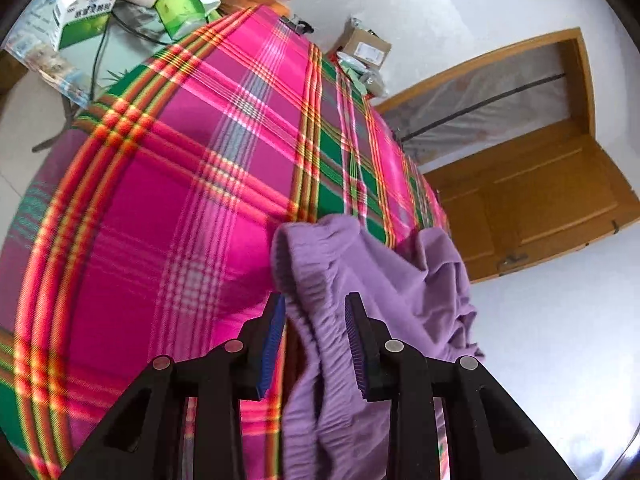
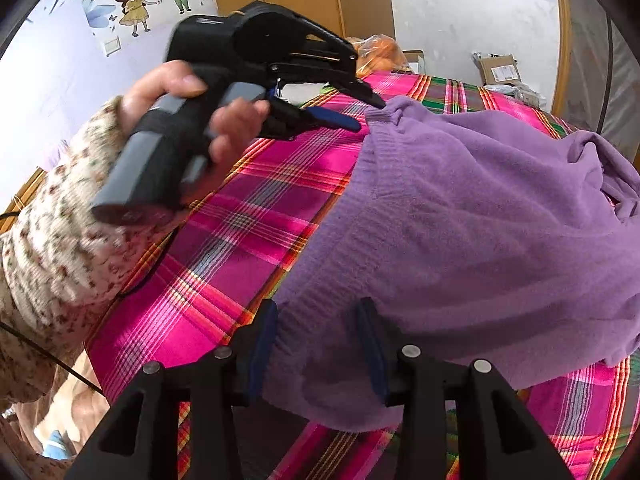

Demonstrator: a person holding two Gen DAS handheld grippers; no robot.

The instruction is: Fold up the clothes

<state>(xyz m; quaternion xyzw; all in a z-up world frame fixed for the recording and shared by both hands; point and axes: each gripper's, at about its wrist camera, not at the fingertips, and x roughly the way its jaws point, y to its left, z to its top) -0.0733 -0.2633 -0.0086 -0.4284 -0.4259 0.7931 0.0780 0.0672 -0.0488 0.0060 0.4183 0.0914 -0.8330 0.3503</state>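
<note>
Left wrist | 1 purple garment [image 1: 360, 280] | 2 grippers: left gripper [image 1: 316, 336], right gripper [image 2: 320, 344] fingers parted around fabric

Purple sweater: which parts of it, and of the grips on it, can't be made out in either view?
- Sweater, right wrist view: its lower edge is cut off behind the right gripper; sleeves lost in bunched folds.
- Sweater, left wrist view: most of it hangs past the plaid cloth, hidden behind its own ribbed hem.
- Left gripper: fabric sits between the fingers; whether they pinch it is unclear.
</note>
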